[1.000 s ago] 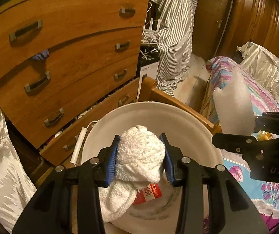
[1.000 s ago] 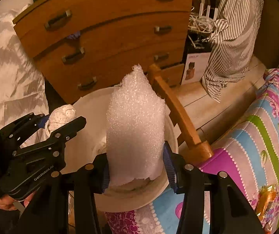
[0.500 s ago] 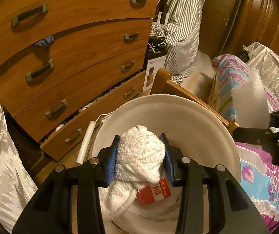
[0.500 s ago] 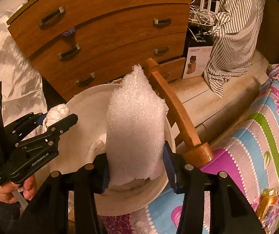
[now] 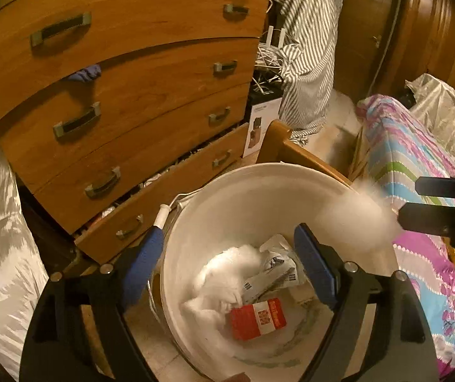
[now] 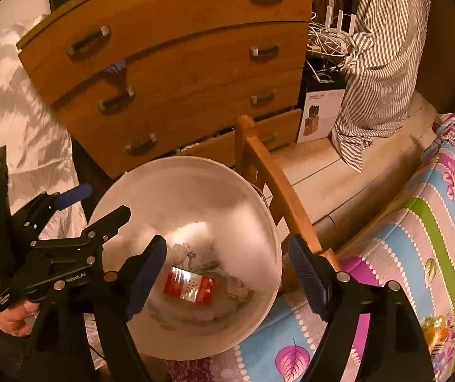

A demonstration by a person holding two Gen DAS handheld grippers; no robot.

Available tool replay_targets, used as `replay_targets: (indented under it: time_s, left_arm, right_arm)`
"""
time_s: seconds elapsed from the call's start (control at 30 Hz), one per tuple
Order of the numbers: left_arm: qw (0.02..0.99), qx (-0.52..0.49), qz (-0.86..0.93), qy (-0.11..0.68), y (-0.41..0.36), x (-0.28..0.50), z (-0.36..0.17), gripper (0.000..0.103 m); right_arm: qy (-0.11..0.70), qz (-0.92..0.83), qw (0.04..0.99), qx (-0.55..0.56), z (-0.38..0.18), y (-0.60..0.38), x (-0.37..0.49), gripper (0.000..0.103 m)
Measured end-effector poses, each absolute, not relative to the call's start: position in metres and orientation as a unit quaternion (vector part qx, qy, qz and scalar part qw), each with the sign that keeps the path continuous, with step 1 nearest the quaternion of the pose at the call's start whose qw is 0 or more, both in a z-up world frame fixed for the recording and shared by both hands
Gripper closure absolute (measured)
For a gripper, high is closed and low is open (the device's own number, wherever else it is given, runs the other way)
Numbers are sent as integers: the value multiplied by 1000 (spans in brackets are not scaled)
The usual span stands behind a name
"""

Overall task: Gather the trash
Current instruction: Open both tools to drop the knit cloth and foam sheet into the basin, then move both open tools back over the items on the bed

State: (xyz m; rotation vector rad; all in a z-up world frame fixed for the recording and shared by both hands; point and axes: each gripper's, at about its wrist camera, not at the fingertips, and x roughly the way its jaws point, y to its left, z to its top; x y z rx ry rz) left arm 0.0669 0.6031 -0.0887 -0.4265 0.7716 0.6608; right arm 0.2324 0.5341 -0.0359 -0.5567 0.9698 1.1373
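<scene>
Trash point(image 5: 256, 318) lies in the white bucket point(image 5: 259, 178); both tools, left point(image 5: 227, 264) and right point(image 6: 227, 273), hang released.

Location type: domestic bedroom. Indicators: a wooden chest of drawers point(image 5: 125, 102) with four curved fronts stands at far left, its bottom drawer partly open. A mattress with a floral, striped cover point(image 6: 418, 222) occupies the right, bounded by a wooden bed frame rail point(image 6: 275, 187). A striped garment point(image 5: 307, 47) hangs at far centre above tangled white cables point(image 6: 326, 38). Dark wooden wardrobe doors point(image 5: 418, 31) line the far right.
</scene>
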Motion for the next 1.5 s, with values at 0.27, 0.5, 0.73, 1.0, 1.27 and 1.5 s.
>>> replay_targets:
  time_s: [0.27, 0.5, 0.73, 1.0, 1.27, 1.5]
  left_arm:
    - [853, -200, 313, 366, 601, 65, -87, 22]
    - [859, -189, 310, 362, 586, 65, -77, 22]
    - [877, -166, 278, 357, 539, 73, -68, 22]
    - [902, -122, 176, 374, 433, 124, -75, 23]
    - [909, -83, 58, 405, 299, 184, -97, 23]
    - [902, -29, -32, 429, 174, 223, -113, 23]
  right_arm:
    - [437, 510, 704, -231, -28, 521, 241, 24]
    - [431, 511, 714, -206, -18, 498, 241, 24]
    - [380, 491, 766, -166, -4, 410, 232, 24]
    - [337, 420, 835, -113, -12, 223, 237, 22]
    - [351, 340, 870, -58, -47, 30, 240, 22]
    - [374, 253, 892, -11, -85, -128, 240, 22]
